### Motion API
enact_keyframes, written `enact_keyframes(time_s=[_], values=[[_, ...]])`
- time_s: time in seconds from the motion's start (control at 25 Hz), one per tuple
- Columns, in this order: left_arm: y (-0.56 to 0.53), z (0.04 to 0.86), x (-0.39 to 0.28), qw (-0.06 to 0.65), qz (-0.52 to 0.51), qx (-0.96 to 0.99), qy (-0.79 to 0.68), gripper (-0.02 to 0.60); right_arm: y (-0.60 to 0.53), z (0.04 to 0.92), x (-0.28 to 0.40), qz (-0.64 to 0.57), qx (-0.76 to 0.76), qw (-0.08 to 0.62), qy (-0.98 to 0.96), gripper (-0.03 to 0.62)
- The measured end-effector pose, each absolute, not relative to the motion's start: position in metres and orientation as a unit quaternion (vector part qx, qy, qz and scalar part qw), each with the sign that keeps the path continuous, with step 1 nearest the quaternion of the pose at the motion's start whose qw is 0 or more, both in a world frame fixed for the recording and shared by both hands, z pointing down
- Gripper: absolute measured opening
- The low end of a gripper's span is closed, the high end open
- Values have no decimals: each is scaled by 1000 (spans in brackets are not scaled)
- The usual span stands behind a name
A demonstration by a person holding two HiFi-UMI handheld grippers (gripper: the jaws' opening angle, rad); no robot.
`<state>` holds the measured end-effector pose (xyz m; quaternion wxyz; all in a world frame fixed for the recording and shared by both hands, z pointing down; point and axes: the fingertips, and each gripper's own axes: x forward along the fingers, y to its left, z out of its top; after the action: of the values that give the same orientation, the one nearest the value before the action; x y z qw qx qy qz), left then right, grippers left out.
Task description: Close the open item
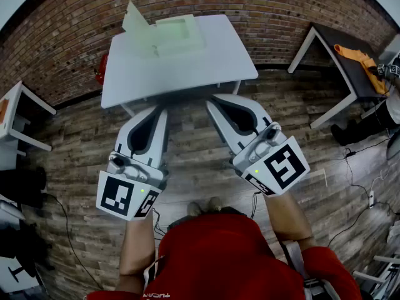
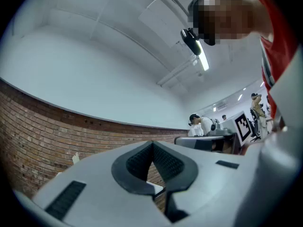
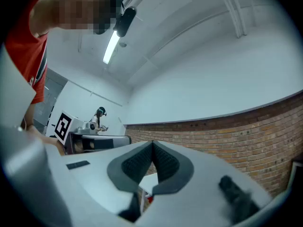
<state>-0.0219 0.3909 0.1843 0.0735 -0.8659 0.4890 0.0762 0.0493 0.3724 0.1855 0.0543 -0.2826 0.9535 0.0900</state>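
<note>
A clear, pale-green plastic box [image 1: 177, 35] stands at the far side of the white table [image 1: 206, 61], with its lid [image 1: 134, 20] tipped up at the box's left. Both grippers hover over the wooden floor in front of the table, short of its near edge and pointing toward it. My left gripper [image 1: 160, 109] is shut with nothing between its pads, as the left gripper view shows [image 2: 152, 144]. My right gripper [image 1: 215, 100] is also shut and empty [image 3: 152, 144]. Neither touches the box or the table.
A dark table [image 1: 340, 55] with an orange cloth [image 1: 357, 56] stands at the right. Another white table [image 1: 14, 114] is at the left, a red object [image 1: 101, 67] sits by the brick wall, and cables [image 1: 359, 180] lie on the floor.
</note>
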Motion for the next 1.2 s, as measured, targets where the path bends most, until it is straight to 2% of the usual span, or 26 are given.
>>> enact_keyframes(time_s=[0.64,1.2], values=[[372,190,-29,57,77,-862,497,12,355,188,49,59,-266,65,960,31],[352,193,-11,63,73,-846,524,12,323,195,99,59,-273,68,958,31]])
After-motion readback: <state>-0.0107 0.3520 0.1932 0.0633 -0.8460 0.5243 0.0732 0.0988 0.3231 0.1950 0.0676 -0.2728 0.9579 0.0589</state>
